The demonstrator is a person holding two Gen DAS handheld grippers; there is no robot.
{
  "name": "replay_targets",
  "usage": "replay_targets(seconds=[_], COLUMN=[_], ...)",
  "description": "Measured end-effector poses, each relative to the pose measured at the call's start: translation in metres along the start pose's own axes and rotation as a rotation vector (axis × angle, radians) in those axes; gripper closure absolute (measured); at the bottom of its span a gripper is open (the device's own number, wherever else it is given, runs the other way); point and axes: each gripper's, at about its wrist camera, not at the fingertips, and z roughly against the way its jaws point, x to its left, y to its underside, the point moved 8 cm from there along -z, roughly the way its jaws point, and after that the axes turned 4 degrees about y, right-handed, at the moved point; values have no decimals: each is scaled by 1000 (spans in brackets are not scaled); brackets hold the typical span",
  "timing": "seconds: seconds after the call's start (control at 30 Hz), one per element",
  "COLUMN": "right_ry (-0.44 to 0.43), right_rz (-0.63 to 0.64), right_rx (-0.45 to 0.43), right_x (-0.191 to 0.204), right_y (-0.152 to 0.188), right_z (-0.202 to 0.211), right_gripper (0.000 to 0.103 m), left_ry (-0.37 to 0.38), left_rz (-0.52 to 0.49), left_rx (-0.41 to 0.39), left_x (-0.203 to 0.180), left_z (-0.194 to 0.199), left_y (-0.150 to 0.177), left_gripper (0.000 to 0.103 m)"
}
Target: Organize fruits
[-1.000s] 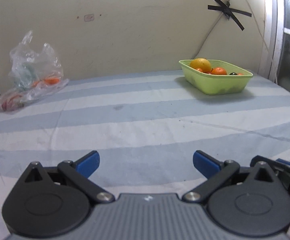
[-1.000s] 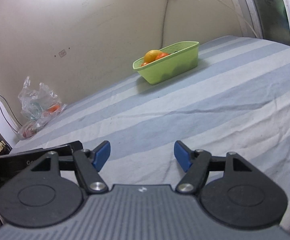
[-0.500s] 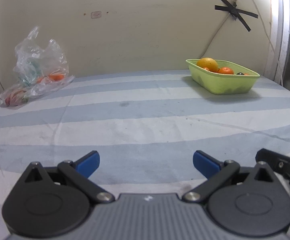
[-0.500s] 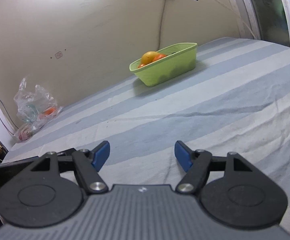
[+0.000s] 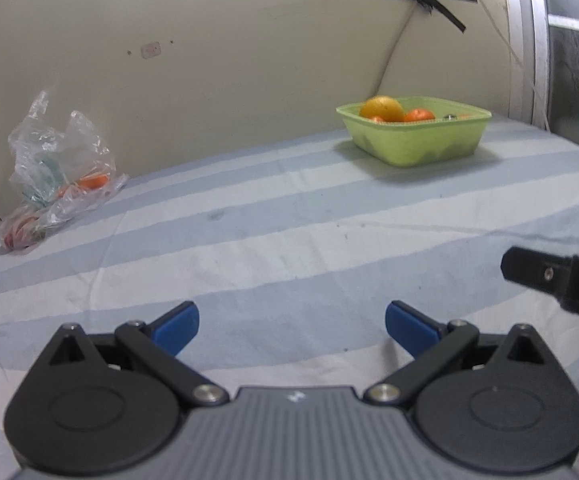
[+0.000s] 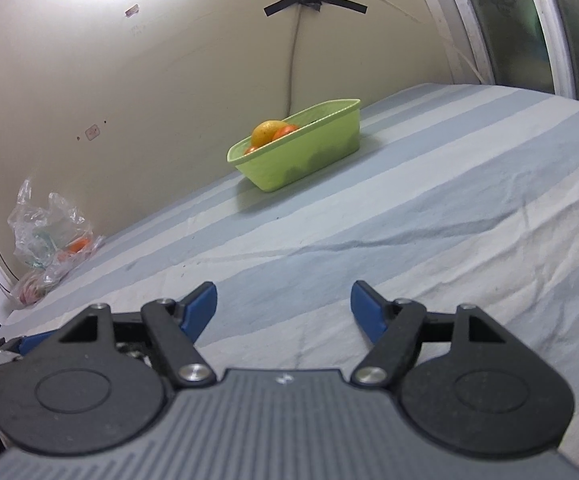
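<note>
Blue-tipped left tongs [image 5: 291,326] and right tongs [image 6: 283,307] gape, empty.

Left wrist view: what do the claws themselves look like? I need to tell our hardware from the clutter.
Left claw and right claw match: blue fingertip pads on black linkage arms with silver pivot pins, round black housings either side, and a ribbed grey body with a small white logo. No cables or sleeves are visible.

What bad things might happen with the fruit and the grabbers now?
The big yellow fruit sits heaped above the green tub rim, so a bump might roll it out. The plastic bag is crinkly and loose; pinching it may miss the fruit. The right gripper is close beside the left gripper; they might knock together.
</note>
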Motion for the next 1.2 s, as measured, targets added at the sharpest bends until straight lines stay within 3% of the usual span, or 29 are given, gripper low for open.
replay_targets(seconds=[0.47,0.7,0.97,1.2], right_ry=[34,69,151,94], right_rz=[-9,-12,91,100], right_rx=[-75,-142,-187,-139], right_x=[-9,-15,-20,-19], right_y=[-9,-34,-70,-68], right_z=[4,-9,-53,-59], right_gripper=[22,19,16,15], left_ry=[27,72,-2,-25], left_rz=[11,42,55,61], left_rx=[41,65,-41,-56], left_x=[-3,0,14,18], left_z=[-8,-16,-50,-69], left_y=[3,-2,-37,-52], left_gripper=[0,0,0,0])
